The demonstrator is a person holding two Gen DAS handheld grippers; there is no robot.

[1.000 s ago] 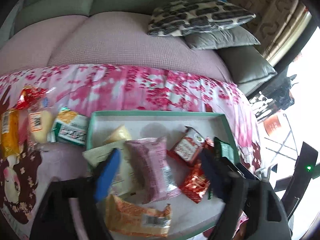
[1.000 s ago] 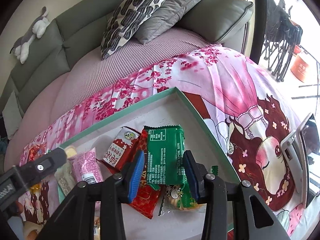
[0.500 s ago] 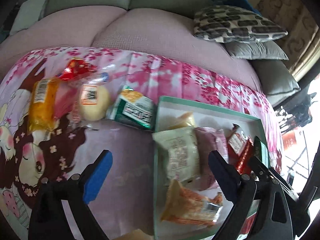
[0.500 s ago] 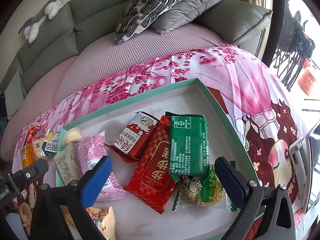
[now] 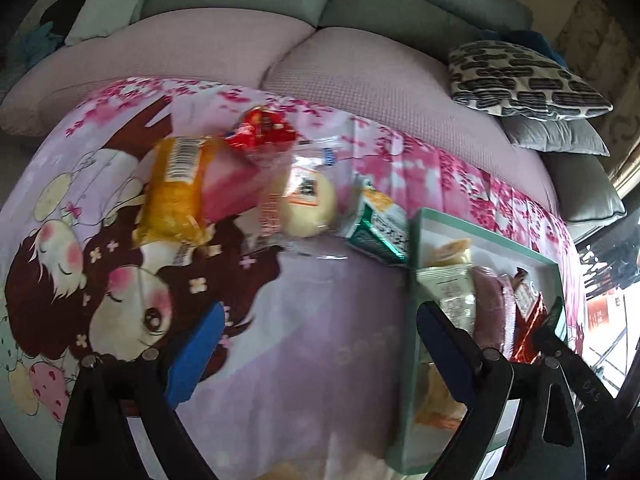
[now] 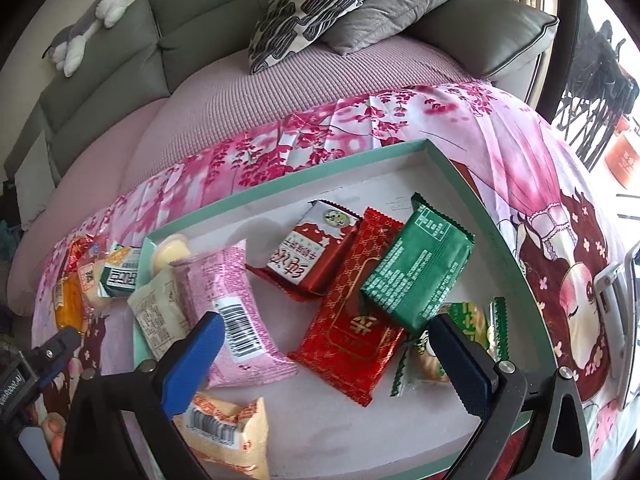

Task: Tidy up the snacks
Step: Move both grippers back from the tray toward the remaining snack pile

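Observation:
A shallow green-rimmed tray [image 6: 436, 158] lies on a pink printed cloth and holds several snack packs: a dark green pack [image 6: 416, 266], a red pack [image 6: 352, 312], a pink pack [image 6: 232, 300]. My right gripper [image 6: 320, 354] is open and empty above them. My left gripper [image 5: 320, 350] is open and empty over bare cloth left of the tray [image 5: 412, 300]. Loose snacks lie beyond it: an orange pack [image 5: 176, 192], a round bun [image 5: 306, 204], a green-and-white pack [image 5: 380, 224], a small red pack [image 5: 262, 128].
A pink-covered sofa seat [image 5: 240, 48] and grey backrest rise behind the cloth. Patterned and grey cushions [image 6: 320, 4] sit at the right end. A plush toy [image 6: 88, 16] lies on the backrest. A device on a stand [image 6: 628, 320] is at the cloth's right edge.
My left gripper swung left, from over the tray to over the cloth near the loose snacks. My right gripper opened wide, let go of the dark green pack and pulled back.

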